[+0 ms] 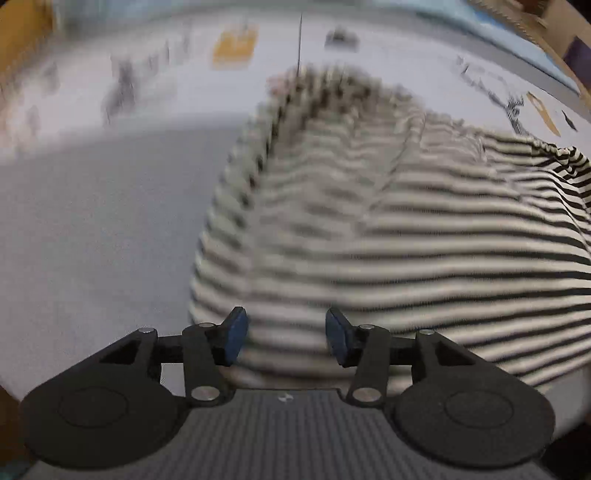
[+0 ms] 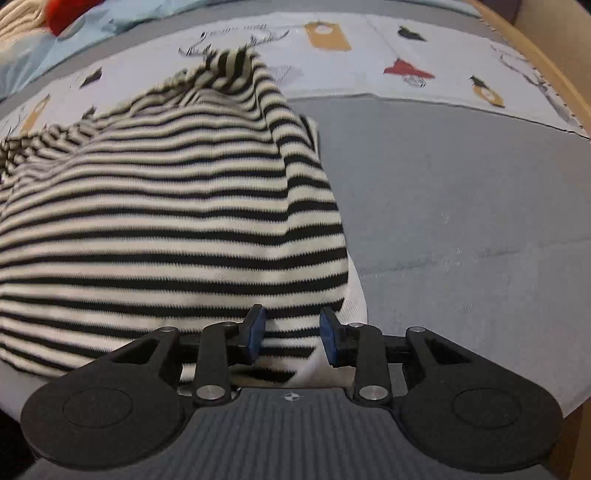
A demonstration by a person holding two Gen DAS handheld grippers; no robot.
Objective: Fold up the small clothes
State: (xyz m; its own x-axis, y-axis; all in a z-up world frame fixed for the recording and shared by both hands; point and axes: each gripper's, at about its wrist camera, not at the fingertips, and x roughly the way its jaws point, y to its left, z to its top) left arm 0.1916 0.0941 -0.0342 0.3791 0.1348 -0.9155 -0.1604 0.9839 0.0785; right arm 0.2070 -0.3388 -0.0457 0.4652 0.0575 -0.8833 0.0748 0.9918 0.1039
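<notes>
A black-and-white striped garment [image 1: 388, 229] lies bunched on a grey sheet; the left wrist view is blurred. My left gripper [image 1: 286, 338] is open, its blue pads [image 1: 234, 338] apart over the garment's near left edge. In the right wrist view the same striped garment [image 2: 166, 206] fills the left half. My right gripper [image 2: 291, 338] is open, its pads [image 2: 330, 339] apart over the garment's near right corner, where a white hem shows. Neither gripper holds cloth.
The grey sheet [image 2: 461, 221] spreads right of the garment. A white printed cloth [image 2: 369, 48] with orange tags and black shapes lies behind. A wooden bed frame [image 2: 546, 48] runs along the right. A red item [image 2: 70, 11] and cream knit sit far left.
</notes>
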